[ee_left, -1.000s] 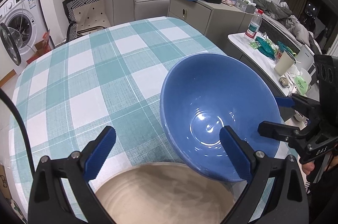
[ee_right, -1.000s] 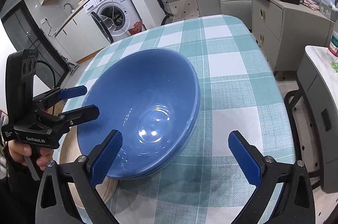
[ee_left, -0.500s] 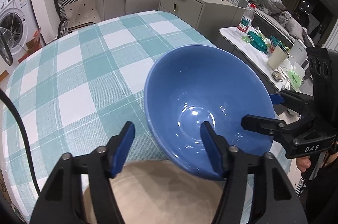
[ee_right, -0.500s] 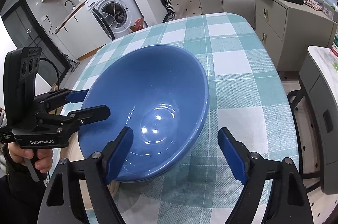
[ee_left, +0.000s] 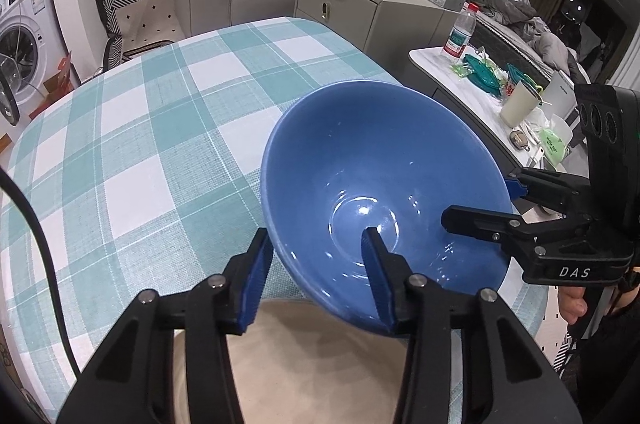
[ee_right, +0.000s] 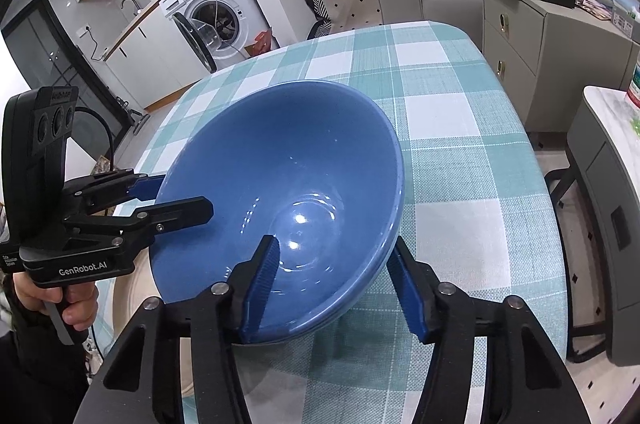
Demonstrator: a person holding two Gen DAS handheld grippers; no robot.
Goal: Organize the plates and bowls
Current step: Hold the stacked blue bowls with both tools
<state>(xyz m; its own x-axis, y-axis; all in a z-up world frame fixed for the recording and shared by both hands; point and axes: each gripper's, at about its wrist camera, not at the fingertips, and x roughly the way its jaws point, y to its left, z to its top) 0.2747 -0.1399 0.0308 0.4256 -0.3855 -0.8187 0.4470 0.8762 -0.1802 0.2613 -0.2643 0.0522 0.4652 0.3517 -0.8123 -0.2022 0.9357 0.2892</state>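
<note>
While both jaws are closing astride the bowl (ee_left: 384, 184) rim, left hand-held gripper (ee_left: 316, 280) and right hand-held gripper (ee_right: 334, 284) not yet pinching, next probably comes a level lift.

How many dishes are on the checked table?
2: a blue bowl nearest the cameras, and a beige plate partly hidden beneath it. Another bowl may be nested underneath the blue one.

So there's a big glossy blue bowl (ee_left: 384, 192) sitting near the edge of the table (ee_left: 140, 128), which has a teal-and-white checked cloth on it. It's wide and deep with a small flat bottom, empty, and in the right wrist view it looks like two bowls nested, since there's a second rim line underneath. Its near side overlaps a beige plate (ee_left: 304, 356), also empty.
</note>
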